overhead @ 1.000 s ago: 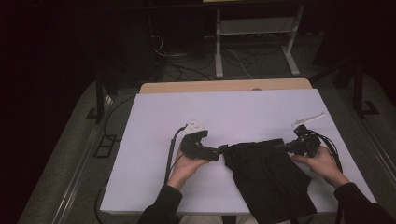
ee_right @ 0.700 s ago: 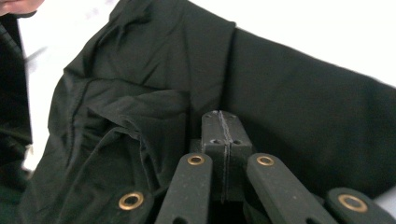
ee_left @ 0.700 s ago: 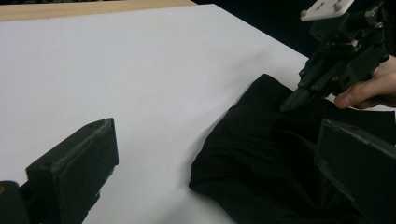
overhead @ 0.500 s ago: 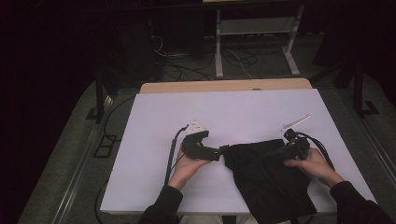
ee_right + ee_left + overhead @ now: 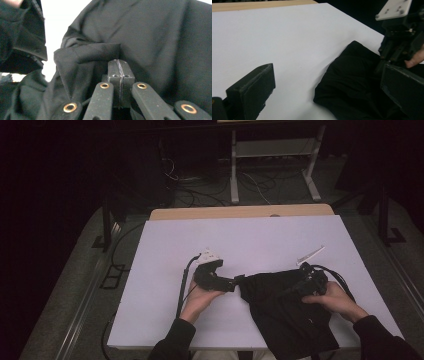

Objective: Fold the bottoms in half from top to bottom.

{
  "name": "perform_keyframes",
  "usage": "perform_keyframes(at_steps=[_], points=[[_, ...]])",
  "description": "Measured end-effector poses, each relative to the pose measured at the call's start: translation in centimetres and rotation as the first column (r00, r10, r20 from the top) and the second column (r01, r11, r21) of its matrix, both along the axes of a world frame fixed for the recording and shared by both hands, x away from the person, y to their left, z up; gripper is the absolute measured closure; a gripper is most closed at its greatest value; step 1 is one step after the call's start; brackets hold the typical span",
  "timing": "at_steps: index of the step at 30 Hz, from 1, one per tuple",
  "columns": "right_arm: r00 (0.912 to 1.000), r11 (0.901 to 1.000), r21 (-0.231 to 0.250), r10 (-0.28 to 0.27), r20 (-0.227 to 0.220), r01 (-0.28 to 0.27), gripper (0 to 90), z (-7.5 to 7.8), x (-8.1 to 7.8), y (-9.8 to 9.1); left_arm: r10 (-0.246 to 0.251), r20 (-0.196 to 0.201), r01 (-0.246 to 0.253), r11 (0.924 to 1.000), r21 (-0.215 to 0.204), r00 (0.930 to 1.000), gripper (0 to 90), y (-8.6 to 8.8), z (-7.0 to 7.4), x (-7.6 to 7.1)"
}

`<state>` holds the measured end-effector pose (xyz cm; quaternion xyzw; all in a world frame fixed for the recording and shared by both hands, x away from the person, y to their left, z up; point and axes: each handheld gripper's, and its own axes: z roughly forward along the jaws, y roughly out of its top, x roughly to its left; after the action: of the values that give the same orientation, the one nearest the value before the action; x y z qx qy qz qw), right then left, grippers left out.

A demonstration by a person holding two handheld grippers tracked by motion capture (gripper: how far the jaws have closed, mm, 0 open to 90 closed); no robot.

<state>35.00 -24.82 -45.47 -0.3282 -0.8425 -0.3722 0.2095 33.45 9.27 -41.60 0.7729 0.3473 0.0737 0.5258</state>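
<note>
While the black cloth (image 5: 285, 312) lies rumpled on the white table's (image 5: 250, 240) near right part, the right gripper (image 5: 119, 65) has its jaws pressed together on a fold of its edge. The left gripper (image 5: 322, 82) stands wide open at the cloth's left corner, which lies between its jaws, unpinched.

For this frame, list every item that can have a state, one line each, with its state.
Black cloth: crumpled, lying on the white table, its near end hanging over the front edge.
Left claw: open, jaws wide apart at the cloth's edge, not pressing it.
Right claw: shut on a fold of the black cloth.
White table: bare apart from the cloth, the claws and the person's hands.
</note>
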Motion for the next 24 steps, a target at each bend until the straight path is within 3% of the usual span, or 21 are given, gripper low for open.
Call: perform_keyframes(at_steps=[7, 16, 20, 24], points=[[0.9946, 0.9936, 0.045, 0.103, 0.009, -0.103, 88.6, 1.1, -1.9, 1.1, -0.001, -0.001, 0.001, 1.0, 0.002, 1.0, 0.0, 0.0, 0.0, 0.0], [0.9815, 0.9827, 0.016, 0.183, 0.054, -0.185, 88.5, 1.9, -4.7, 2.7, -0.004, -0.007, 0.004, 0.9999, 0.009, 1.0, 0.0, -0.4, -0.3, 0.0], [0.9873, 0.9926, -0.006, 0.121, 0.103, -0.121, 88.5, 1.9, -5.2, 2.9, -0.008, -0.008, 0.008, 0.9999, 0.008, 0.9999, 0.0, -0.6, -0.4, -0.1], [0.9885, 0.9982, -0.044, 0.048, 0.144, -0.042, 88.5, 1.7, -4.5, 2.7, -0.006, -0.008, 0.006, 1.0, 0.005, 1.0, 0.0, -0.6, -0.3, -0.1]])
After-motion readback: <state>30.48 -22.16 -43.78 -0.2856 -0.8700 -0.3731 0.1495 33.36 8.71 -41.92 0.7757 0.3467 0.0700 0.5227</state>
